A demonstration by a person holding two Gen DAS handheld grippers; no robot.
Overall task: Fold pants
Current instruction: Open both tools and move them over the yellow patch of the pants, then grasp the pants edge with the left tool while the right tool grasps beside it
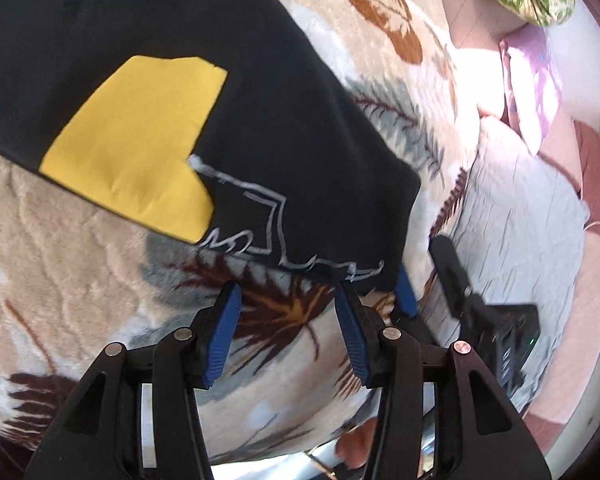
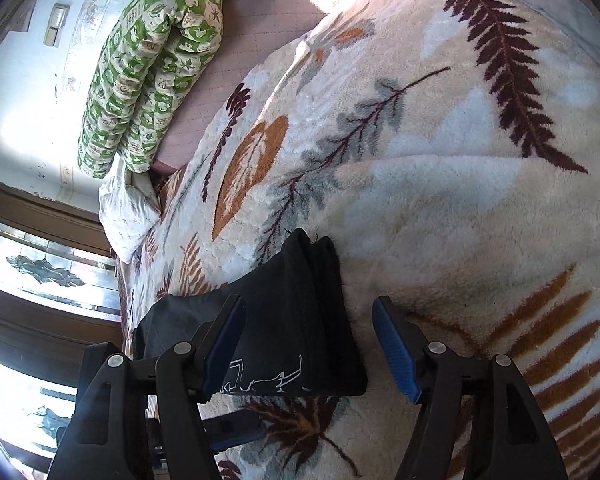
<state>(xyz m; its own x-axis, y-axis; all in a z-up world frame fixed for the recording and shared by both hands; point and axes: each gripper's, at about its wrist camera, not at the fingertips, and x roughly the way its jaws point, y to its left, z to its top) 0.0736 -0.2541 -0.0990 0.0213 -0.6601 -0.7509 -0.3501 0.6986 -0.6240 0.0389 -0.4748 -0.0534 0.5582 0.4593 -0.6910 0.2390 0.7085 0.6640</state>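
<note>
The black pants (image 1: 204, 92), with a yellow patch (image 1: 136, 148) and white line print, lie across the upper left of the left wrist view on a fleecy leaf-patterned blanket (image 1: 60, 248). The left gripper (image 1: 288, 316) hangs with jaws apart over bare blanket, holding nothing, its right fingertip at the pants' hem. The right gripper (image 2: 308, 344) stands wide, the folded pants end between its unpressing pads; a green patterned quilt (image 2: 152, 60) lies upper left, well clear.

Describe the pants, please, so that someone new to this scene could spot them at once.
A fluffy cream blanket printed with brown and orange leaves covers the bed. On it lie the black pants, folded flat. They are the only dark garment there, marked by a yellow patch and a white line drawing.
</note>
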